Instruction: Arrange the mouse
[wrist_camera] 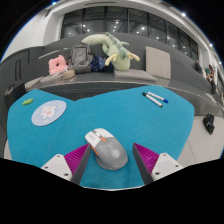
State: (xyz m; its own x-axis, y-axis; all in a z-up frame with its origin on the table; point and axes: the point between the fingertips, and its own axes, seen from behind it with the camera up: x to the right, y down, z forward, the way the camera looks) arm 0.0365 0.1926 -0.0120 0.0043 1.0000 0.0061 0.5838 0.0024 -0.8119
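A grey and white computer mouse (107, 150) with an orange stripe lies on a teal desk mat (120, 115). It stands between my two fingers, whose pink pads (75, 158) show on either side of it. A gap shows on each side of the mouse, so my gripper (110, 160) is open around it, and the mouse rests on the mat.
A round white coaster (48, 113) lies on the mat to the left. A pen (155, 98) lies on the mat at the far right. Beyond the mat are a pink object (58, 64), a plush toy (110, 48) and boxes on the desk.
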